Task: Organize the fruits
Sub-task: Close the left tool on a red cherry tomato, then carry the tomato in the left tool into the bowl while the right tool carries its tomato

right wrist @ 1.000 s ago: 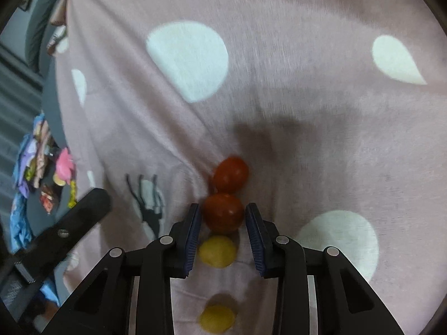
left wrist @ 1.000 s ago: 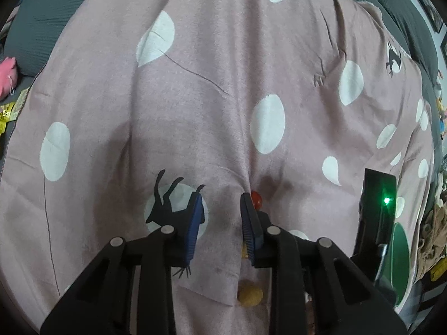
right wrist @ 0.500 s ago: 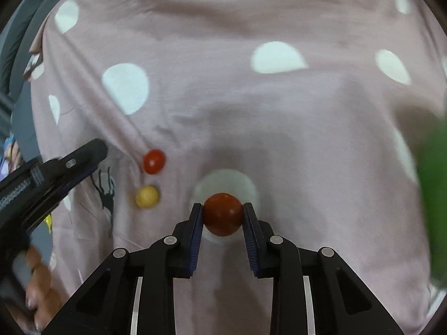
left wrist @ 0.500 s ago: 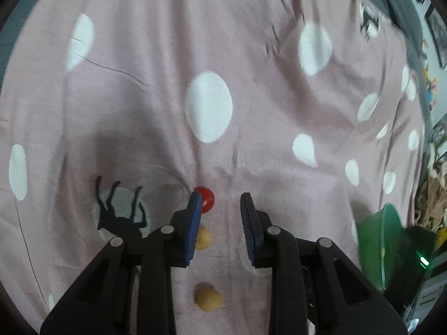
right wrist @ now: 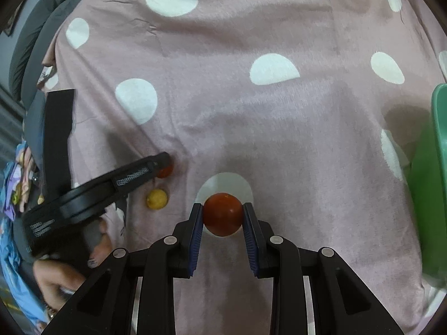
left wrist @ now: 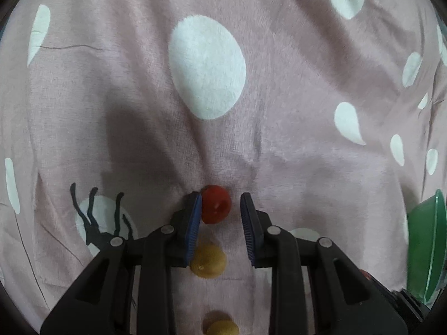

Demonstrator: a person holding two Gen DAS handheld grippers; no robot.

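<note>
A: Right tool point(right wrist: 222, 214)?
B: Clamped on a red tomato point(right wrist: 223, 213), both pads pressed to its sides, lifted over the pink spotted blanket point(right wrist: 279, 128). Green bowl point(right wrist: 435, 173) at the right edge, apart from it.
A: Left tool point(left wrist: 220, 209)?
B: Jaws parted, nothing gripped. 2nd tomato point(left wrist: 215, 204) lies on the blanket betw. the pads, against the left pad, gap to the right one.
A: Other fruit?
B: Yellow fruit point(left wrist: 208, 261) just below the tomato, on the blanket; another yellow one point(left wrist: 220, 326) at the btm edge, partly cut off.
</note>
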